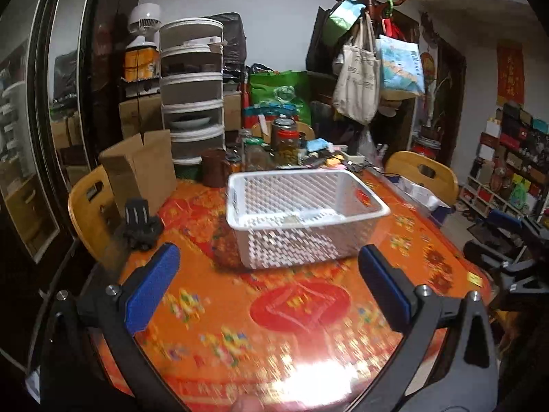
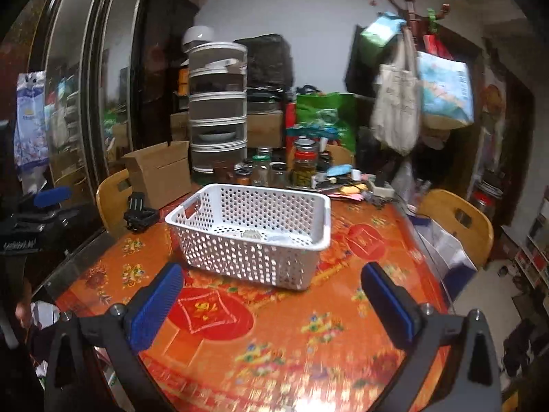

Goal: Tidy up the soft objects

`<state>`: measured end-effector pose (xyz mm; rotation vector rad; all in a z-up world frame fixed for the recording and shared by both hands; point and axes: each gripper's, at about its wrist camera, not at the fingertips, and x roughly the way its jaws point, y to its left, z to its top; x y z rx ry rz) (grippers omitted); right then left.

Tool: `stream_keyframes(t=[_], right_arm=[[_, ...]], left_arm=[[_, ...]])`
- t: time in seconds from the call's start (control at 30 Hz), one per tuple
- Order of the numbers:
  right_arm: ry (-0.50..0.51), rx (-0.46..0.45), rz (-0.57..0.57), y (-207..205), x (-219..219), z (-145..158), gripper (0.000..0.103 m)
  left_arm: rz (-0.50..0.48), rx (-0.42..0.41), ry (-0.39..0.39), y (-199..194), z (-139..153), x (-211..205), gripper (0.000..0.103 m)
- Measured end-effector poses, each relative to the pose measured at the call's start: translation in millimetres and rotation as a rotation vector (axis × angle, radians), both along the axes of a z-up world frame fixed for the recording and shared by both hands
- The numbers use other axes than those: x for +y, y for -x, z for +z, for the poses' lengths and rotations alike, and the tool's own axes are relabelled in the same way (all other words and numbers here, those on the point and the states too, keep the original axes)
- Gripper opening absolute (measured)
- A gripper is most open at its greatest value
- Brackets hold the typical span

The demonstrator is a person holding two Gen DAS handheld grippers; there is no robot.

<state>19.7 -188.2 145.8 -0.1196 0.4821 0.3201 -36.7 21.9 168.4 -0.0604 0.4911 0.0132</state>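
Two tools hover above a round table covered in an orange and red patterned cloth, both pointing toward a white perforated plastic basket standing near the middle. The left tool has its blue pads spread wide, grasping nothing and touching nothing. The right tool is likewise spread wide and empty, clear of the cloth. Pale items lie on the basket's floor, too blurred to identify; they may be the soft objects. No other soft object can be made out on the bare cloth. Judging by the task, such things would be light and yielding, safe to pinch at their bulk. The basket looks light and fairly stiff, best taken by its rim or handle slot.
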Motion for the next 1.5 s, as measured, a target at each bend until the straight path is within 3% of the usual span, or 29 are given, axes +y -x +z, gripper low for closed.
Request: stream_keyframes(t=[0.17,0.3,0.4,0.6,0.8,1.5], right_arm=[[0.133,-0.022,-0.098,57.2,7.8,-15.1,0.103],[0.05,-0.008,-0.077,82.9,4.6,-24.3,0.103],[-0.02,0.032,-0.033,79.1,-0.6,-26.6,0.103],[0.017,0.056,-0.083,47.4,-2.1,-27.2,0.103],[-0.027,0.111,-0.081,32.2,-6.7,-35.1,0.103],[-0.037,0.101,-0.082,38.5,-14.0,-33.7,0.103]], left_arm=[[-0.005,0.012,0.02,56.9,-13.7,-21.0,0.103],[-0.051,0.021,0.041,72.5,-22.2,-35.1,0.103],[-0.047,0.036,0.054,67.2,-25.5,-39.5,0.103],[-0.039,0.058,0.054,38.6,-30.4,-45.0,0.103],[-0.035,0.069,0.033,24.2,-32.9,-48.0,0.103],[-0.004,0.074,0.026,24.3,-40.8,-35.0,0.103]])
